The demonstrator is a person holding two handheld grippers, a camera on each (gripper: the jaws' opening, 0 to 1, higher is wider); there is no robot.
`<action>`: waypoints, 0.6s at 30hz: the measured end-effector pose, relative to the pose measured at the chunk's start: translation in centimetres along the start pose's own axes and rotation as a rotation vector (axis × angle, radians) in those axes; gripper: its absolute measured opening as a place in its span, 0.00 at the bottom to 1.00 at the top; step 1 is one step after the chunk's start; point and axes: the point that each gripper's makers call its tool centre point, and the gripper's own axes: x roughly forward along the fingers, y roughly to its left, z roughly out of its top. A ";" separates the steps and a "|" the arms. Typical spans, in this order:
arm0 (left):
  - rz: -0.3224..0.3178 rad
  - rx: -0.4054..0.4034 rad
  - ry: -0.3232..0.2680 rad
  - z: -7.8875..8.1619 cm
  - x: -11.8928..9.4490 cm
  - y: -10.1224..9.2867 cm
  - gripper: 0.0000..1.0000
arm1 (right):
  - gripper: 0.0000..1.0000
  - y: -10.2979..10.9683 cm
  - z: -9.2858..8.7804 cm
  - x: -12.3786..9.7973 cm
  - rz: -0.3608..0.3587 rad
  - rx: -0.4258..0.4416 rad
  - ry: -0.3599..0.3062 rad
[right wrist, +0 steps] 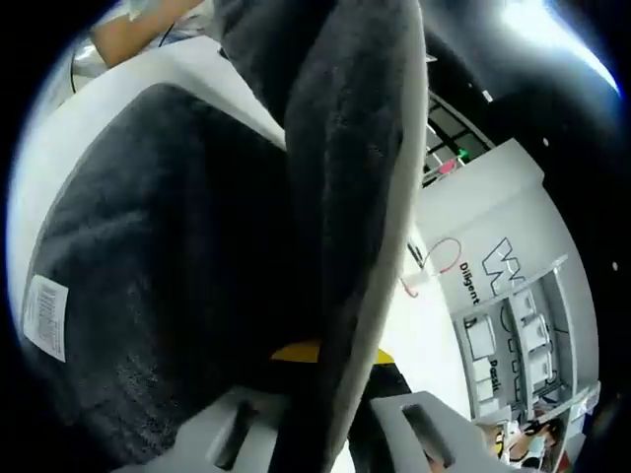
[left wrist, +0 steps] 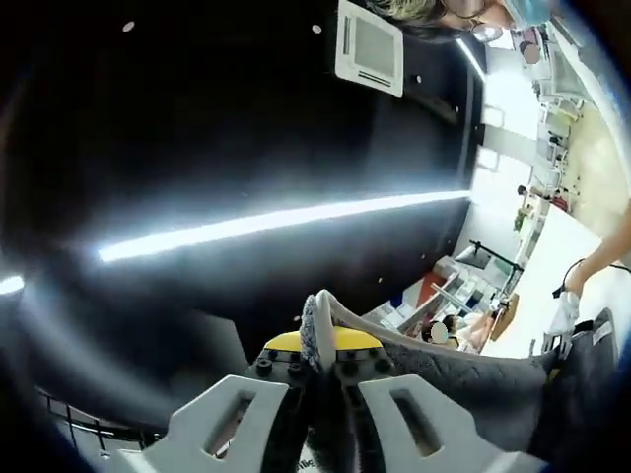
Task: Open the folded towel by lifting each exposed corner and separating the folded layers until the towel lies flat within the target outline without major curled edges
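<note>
A dark grey towel (right wrist: 197,256) hangs lifted off the white table (right wrist: 59,128), with a white care label (right wrist: 44,317) near one edge. My right gripper (right wrist: 325,414) is shut on a fold of the towel, which runs up between its jaws. My left gripper (left wrist: 323,384) is shut on a pale-edged corner of the towel (left wrist: 463,370) and points up toward the dark ceiling. From that corner the cloth stretches away to the right.
A long ceiling light strip (left wrist: 286,222) and a ceiling vent (left wrist: 370,44) are overhead. A person's hand (left wrist: 567,286) reaches over the white table (left wrist: 552,256). A white wall with lettering (right wrist: 493,276) and shelves stand beyond the table.
</note>
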 end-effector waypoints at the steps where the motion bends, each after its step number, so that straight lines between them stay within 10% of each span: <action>1: 0.007 0.025 -0.007 0.2 -0.1 0.2 0.03 | 0.04 -0.3 0.0 -0.1 -0.018 0.002 0.000; 18: 0.100 0.021 -0.042 1.3 -1.7 3.2 0.03 | 0.03 -2.8 -0.1 -2.7 -0.092 -0.013 -0.017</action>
